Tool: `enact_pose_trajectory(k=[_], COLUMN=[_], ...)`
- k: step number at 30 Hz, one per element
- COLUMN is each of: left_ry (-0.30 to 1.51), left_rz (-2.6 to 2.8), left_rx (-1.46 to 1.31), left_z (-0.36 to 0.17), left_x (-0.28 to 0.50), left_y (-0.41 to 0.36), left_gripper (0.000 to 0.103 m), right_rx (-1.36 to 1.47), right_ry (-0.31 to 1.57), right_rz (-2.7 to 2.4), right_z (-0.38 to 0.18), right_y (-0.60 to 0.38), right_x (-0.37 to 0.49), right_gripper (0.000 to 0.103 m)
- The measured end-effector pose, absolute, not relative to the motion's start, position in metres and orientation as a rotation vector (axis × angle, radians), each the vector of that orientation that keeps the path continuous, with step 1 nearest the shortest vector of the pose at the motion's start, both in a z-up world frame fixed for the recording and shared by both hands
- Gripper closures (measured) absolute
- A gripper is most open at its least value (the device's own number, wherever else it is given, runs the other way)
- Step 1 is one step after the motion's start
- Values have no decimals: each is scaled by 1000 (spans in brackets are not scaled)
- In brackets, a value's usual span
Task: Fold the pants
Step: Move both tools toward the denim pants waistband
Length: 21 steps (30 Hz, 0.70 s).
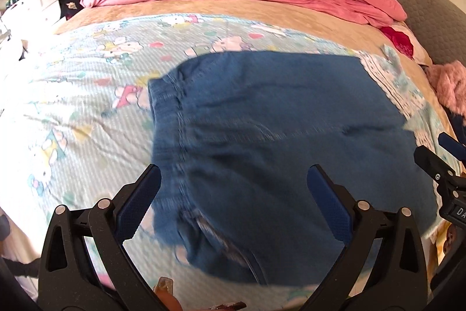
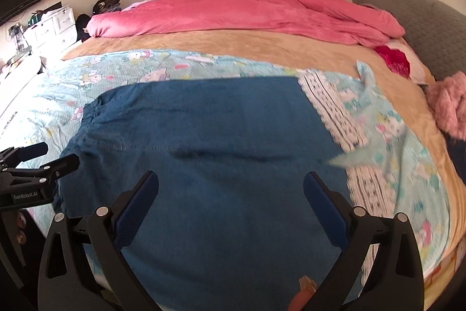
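A pair of blue denim pants (image 1: 276,142) lies flat as a broad folded rectangle on a pale blue cartoon-print cotton sheet (image 1: 81,95) spread over the near part of a wide bed, with the gathered waistband on the left and a straight edge on the right. The left gripper (image 1: 233,182) hangs just above the waistband end with its jaws spread wide apart and nothing between them; the right gripper (image 2: 231,185) hovers over the middle of the cloth, its jaws likewise apart and empty. Farther back lie a tan plush blanket (image 2: 233,45), a rumpled pink quilt (image 2: 238,10) and, at the far right, a grey quilted headboard cushion (image 2: 422,16). The likely trouble from here is a pinch that catches only the top layer of denim, which would let the lower layers slide and skew the fold; a pinch too deep could equally grab the thin sheet and drag it up with the pants. Uneven lifting by the two grippers would twist the rectangle and wrinkle it. Much is unclear: both views are blurred, so the number of layers cannot be counted, the near edge of the pants is hidden behind the gripper frames and cut off at the bottom, and whether the legs are tucked underneath cannot be told.
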State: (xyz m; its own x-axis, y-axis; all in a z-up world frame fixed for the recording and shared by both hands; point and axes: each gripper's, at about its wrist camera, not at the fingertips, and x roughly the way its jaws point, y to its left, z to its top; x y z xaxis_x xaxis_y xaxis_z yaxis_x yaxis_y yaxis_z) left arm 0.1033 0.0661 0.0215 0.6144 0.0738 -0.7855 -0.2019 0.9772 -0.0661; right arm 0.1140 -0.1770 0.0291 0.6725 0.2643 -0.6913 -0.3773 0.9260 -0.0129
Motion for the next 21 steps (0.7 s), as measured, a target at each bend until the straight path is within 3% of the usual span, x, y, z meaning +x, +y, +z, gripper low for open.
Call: enact_pose_trajectory(k=[21], left_ry=[947], left_rz=[185], left_rx=[-159], left_z=[7], left_x=[187], left_y=[124], left_gripper=[9], right_rx=[-245], right_ry=[788], right_rz=[399], right_z=[21], right_y=[-114], right_x=[209], right_gripper=[4])
